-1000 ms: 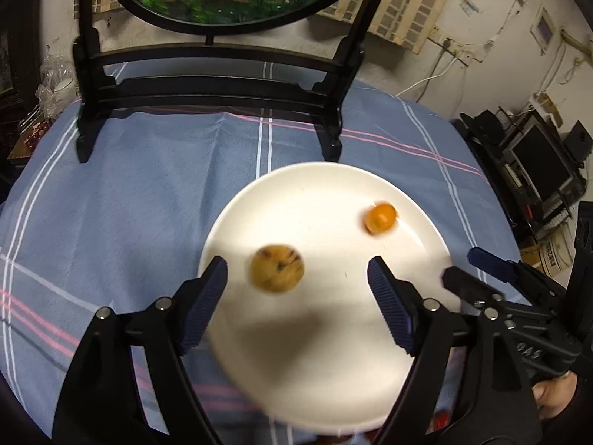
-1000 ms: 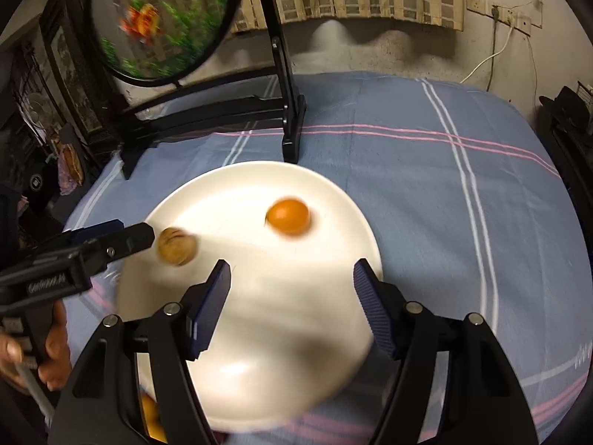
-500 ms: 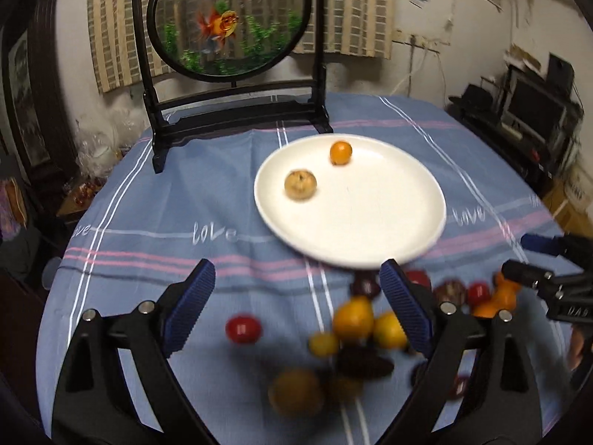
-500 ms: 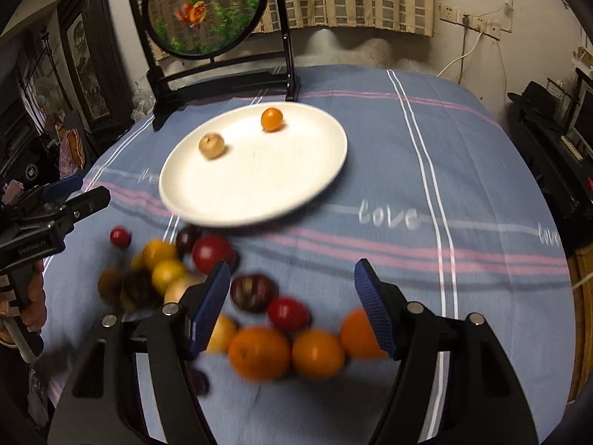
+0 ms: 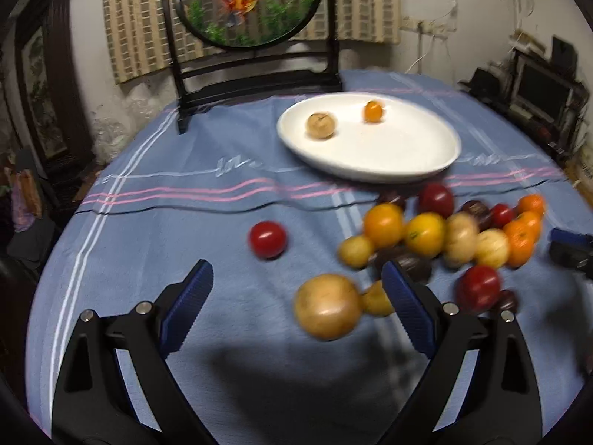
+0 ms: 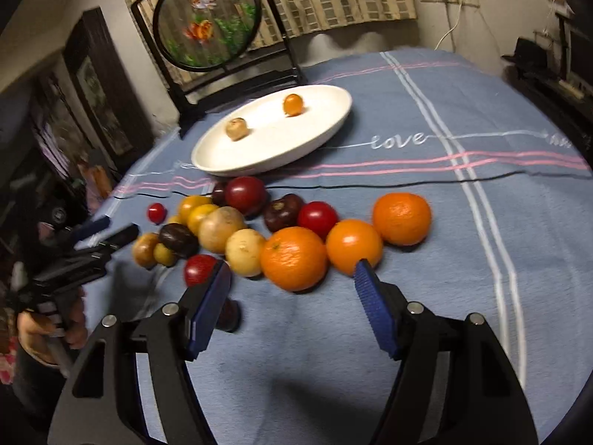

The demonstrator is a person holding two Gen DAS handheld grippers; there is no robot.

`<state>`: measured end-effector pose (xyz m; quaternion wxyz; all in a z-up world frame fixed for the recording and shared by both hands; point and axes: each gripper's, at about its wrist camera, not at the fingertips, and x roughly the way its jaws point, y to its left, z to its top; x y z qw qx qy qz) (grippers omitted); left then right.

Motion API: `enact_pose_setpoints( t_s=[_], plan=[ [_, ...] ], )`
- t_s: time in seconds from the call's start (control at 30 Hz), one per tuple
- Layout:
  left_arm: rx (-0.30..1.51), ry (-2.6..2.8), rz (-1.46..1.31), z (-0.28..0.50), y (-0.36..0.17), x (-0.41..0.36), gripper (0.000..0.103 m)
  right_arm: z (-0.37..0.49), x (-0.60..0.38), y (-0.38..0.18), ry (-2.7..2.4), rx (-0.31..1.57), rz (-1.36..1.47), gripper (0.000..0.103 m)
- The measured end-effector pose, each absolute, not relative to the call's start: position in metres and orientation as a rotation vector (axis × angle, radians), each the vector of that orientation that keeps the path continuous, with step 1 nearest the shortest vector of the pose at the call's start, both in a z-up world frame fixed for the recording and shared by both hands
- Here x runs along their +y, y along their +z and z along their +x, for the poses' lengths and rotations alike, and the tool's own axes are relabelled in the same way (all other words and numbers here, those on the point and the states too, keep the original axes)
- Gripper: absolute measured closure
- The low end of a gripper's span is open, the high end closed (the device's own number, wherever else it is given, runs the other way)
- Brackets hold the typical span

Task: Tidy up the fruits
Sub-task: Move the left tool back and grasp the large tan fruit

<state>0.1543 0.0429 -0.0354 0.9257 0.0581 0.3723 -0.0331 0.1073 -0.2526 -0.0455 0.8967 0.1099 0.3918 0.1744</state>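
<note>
The left gripper (image 5: 296, 296) has its jaws wide apart and grips nothing. A big yellow-brown fruit (image 5: 328, 306) lies in the gap, close to the right pad, but the picture is blurred there and I cannot tell if it touches the pad. The gripper points down at a slant to the blue tablecloth (image 5: 166, 204). One small red fruit (image 5: 267, 239) lies alone at 12 o'clock from the gap.

The right gripper (image 6: 291, 291) has its jaws apart too, not so wide, and they hold nothing. A large orange (image 6: 294, 257) sits just beyond the fingertips, at 12 o'clock. It also points down at a slant. At 9 o'clock in this view a hand (image 6: 40, 337) holds the other gripper.

The heap of fruits (image 6: 237, 230) lies on the cloth, just in front of the white plate (image 6: 315, 137). On the plate are two pieces, well apart: a brown fruit (image 6: 237, 128) and a small orange fruit (image 6: 292, 105). Behind the plate stands a round goldfish screen (image 6: 207, 18).
</note>
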Motion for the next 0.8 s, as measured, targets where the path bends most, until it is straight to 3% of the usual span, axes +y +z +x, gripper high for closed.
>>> enact_pose_setpoints(
  t_s=[0.33,0.8],
  plan=[
    [0.849,-0.15,0.062,0.157,-0.044,0.047,0.009,0.112,-0.251,-0.059,0.373,0.862,0.256,0.033],
    [0.924,-0.169,0.193,0.163,-0.064,0.049,0.013,0.11,-0.254,-0.061,0.407,0.865,0.279,0.033]
  ],
)
